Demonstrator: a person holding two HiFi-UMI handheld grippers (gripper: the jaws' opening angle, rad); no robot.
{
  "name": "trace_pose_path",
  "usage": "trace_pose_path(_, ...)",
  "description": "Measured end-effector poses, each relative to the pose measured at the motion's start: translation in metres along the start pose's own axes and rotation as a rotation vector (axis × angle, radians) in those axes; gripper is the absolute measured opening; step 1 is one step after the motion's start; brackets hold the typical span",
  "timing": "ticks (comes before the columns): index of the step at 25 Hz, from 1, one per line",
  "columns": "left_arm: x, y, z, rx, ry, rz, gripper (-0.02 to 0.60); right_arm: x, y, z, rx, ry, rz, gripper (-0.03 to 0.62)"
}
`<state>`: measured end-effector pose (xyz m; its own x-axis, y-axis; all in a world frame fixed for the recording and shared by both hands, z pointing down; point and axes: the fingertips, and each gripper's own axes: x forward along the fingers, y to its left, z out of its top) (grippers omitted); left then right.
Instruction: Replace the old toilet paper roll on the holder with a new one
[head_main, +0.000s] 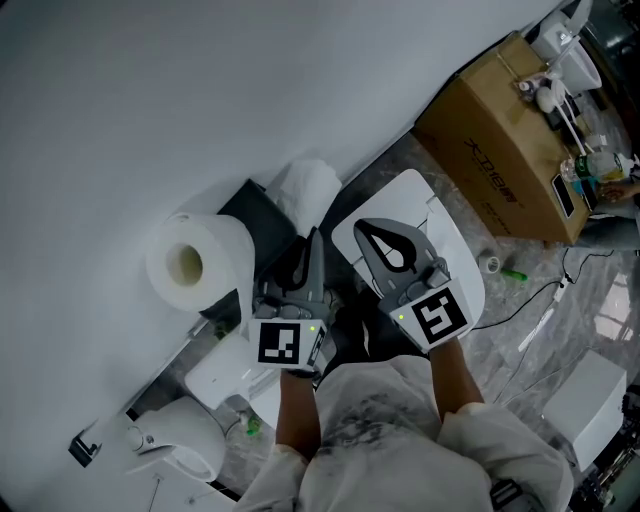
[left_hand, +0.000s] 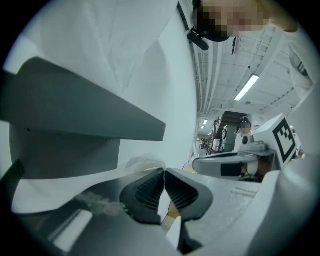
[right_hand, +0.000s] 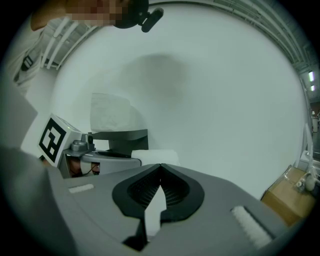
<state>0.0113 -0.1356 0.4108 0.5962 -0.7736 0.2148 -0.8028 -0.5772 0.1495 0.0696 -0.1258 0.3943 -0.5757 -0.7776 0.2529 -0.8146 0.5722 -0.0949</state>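
I have both grippers up by the wall: left gripper (left_hand: 164, 172) jaws together, right gripper (right_hand: 160, 169) jaws together too (nothing caught in either). The full toilet paper roll (head_main: 190, 262) sits against the wall, just left of the dark holder (head_main: 255, 212).

A mock bathroom inside a workshop hall: a toilet (head_main: 452, 240), a toilet paper roll (head_main: 190, 262) beside it, a cardboard box (head_main: 500, 150) near it, ceiling strip lights (left_hand: 247, 87).
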Motion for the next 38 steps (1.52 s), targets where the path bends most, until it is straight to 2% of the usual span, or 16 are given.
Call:
trace_pose_path(7,0.004,0.001,0.001,0.0,0.021,0.051,0.015,0.001,-0.004,0.0,0.004,-0.002,0.004,0.002)
trace_pose_path(10,0.011,-0.01,0.005,0.005,0.012,0.007,0.015,0.003,-0.005,0.0,0.006,-0.002,0.009,0.002)
trace_pose_path(12,0.017,-0.014,0.007,0.025,0.024,0.013,0.015,0.004,-0.007,0.001,0.006,-0.007,0.008,0.002)
trace_pose_path(14,0.02,-0.013,0.01,0.004,0.021,0.025,0.015,0.003,-0.009,0.004,0.005,-0.015,0.008,0.002)
trace_pose_path(21,0.015,-0.023,0.013,-0.006,0.007,-0.009,0.015,-0.007,-0.013,0.013,0.002,-0.032,0.003,0.002)
trace_pose_path(28,-0.001,-0.034,0.016,0.012,-0.021,-0.054,0.015,-0.025,-0.004,0.026,-0.017,-0.053,-0.009,0.002)
trace_pose_path(33,-0.015,-0.044,0.016,-0.018,-0.014,-0.072,0.015,-0.04,0.002,0.033,-0.035,-0.063,-0.025,0.002)
trace_pose_path(38,-0.033,-0.055,0.017,0.011,-0.027,-0.111,0.015,-0.055,0.01,0.042,-0.04,-0.079,-0.038,0.002)
